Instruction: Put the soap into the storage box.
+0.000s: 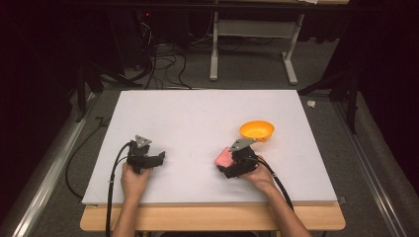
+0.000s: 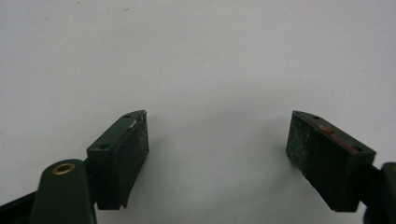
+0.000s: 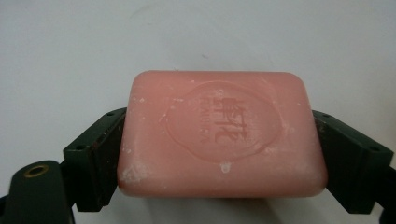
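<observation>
The counter (image 1: 197, 118) is a broad white board, and I keep both my hands low near its front edge, where my forearms can steady them.

The orange bowl (image 1: 257, 130) sits just beyond my right hand, a little toward the far side. It stands open and upright, close enough to be the likely place for what I carry, which I judge is why I work on this side of the board.

My right gripper (image 1: 228, 163) holds a pink bar of soap (image 3: 222, 133). Its fingers (image 3: 100, 156) press on the two short ends of the bar, one on each side, so the broad stamped face looks up at the camera and the long edges stay free. Taking it across the ends gives the flattest surfaces to squeeze; soap is slick, so I judge a grip on a rounded edge could let it squirt out. In the high view the bar shows at the tip of that gripper, near the bowl but not over it.

My left gripper (image 2: 217, 154) has its fingers (image 2: 123, 154) spread wide with bare white counter between them. It holds nothing and waits well apart from the soap, out of the right hand's way.
</observation>
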Motion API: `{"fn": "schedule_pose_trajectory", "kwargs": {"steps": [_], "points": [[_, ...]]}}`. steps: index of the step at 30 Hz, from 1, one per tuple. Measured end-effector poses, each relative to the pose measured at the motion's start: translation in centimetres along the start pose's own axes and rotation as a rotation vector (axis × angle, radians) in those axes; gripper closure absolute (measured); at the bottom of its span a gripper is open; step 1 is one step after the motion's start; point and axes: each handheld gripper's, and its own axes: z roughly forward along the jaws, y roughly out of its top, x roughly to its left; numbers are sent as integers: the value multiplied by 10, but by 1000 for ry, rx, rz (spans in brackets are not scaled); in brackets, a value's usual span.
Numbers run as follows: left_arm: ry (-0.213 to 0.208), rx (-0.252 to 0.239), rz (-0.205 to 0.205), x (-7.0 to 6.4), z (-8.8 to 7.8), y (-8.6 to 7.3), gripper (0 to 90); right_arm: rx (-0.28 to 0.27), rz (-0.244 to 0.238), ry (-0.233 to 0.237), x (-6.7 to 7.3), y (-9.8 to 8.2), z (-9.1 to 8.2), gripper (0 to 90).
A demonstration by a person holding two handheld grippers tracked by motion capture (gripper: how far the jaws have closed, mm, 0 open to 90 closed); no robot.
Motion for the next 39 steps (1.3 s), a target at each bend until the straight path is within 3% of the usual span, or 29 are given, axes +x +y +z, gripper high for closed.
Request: {"fn": "schedule_pose_trajectory", "kwargs": {"steps": [20,39], "points": [[2,2,3,0,0,0,214,-81,81,-36,-4,-12,-35,135],[3,2,3,0,0,0,213,-119,182,-94,-15,-40,-68,135]]}}
